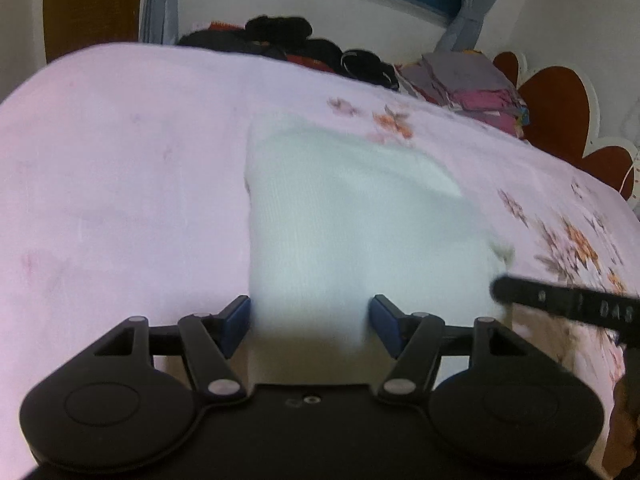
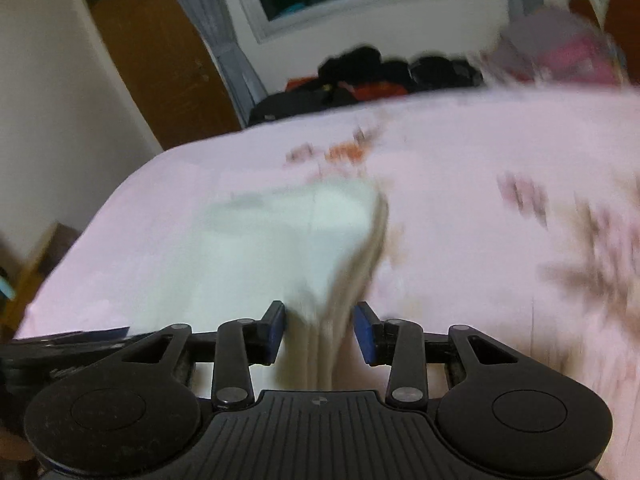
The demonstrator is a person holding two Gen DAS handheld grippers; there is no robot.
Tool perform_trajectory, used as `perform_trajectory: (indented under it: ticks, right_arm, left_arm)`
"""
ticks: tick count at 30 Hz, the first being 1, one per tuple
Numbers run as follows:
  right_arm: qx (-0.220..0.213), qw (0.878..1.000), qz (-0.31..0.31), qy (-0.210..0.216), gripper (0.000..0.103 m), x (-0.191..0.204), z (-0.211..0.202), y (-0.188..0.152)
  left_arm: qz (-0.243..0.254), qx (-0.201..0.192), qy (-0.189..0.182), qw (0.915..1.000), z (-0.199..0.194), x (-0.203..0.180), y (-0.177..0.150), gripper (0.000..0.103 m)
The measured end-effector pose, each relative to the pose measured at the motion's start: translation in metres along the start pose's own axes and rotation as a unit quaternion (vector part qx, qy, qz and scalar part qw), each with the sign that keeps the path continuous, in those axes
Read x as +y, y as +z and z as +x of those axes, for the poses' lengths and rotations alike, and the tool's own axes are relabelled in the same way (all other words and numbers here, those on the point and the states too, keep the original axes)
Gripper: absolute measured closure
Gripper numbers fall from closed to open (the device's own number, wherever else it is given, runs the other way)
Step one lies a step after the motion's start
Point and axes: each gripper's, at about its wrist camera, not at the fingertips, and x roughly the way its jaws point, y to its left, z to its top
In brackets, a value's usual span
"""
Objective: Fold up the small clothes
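White cloth (image 1: 352, 220): lies on pink bed (image 1: 120, 180)
Left gripper (image 1: 310, 326): fingers spread over cloth
Right gripper (image 2: 319, 330): fingers apart, cloth edge between

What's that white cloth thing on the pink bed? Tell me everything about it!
The white garment looks like a small, soft, finely ribbed knit, folded into a thick, roughly rectangular pad. It lies on the pink flowered bedsheet. In the right wrist view its right edge shows stacked layers. Its near end sits between the blue-padded fingers of the left gripper and of the right gripper; blur hides whether they touch it.
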Motion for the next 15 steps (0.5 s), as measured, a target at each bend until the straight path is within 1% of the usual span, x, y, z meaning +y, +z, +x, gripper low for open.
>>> perform_trajectory:
  ticks: [3, 5, 9, 11, 13, 14, 15]
  right_arm:
    - [0.022, 1.0, 0.014, -0.004, 0.065, -0.008, -0.003, -0.019]
    - [0.03, 0.999, 0.029, 0.004, 0.065, -0.012, -0.005, -0.029]
    - [0.034, 0.998, 0.041, 0.012, 0.064, -0.009, -0.007, -0.037]
    - [0.042, 0.999, 0.031, 0.014, 0.064, -0.002, -0.007, -0.041]
    - [0.045, 0.999, 0.019, 0.014, 0.064, 0.005, -0.007, -0.045]
    - [0.046, 0.999, 0.019, 0.015, 0.064, 0.006, -0.007, -0.046]
    - [0.049, 0.998, 0.021, 0.017, 0.073, 0.007, -0.007, -0.047]
  left_arm:
    - [-0.003, 0.008, -0.007, 0.9999, -0.002, -0.002, -0.011, 0.038]
    - [0.0, 0.008, -0.007, 0.9999, -0.005, -0.002, -0.018, 0.038]
    - [0.002, 0.01, -0.017, 0.9998, -0.012, -0.004, -0.03, 0.038]
    - [0.0, 0.008, -0.024, 0.9997, -0.015, -0.004, -0.036, 0.04]
    - [-0.002, 0.006, -0.031, 0.9995, -0.018, -0.004, -0.04, 0.052]
    - [-0.008, 0.005, -0.034, 0.9994, -0.019, -0.004, -0.041, 0.056]
    - [-0.012, 0.005, -0.036, 0.9993, -0.02, -0.003, -0.041, 0.065]
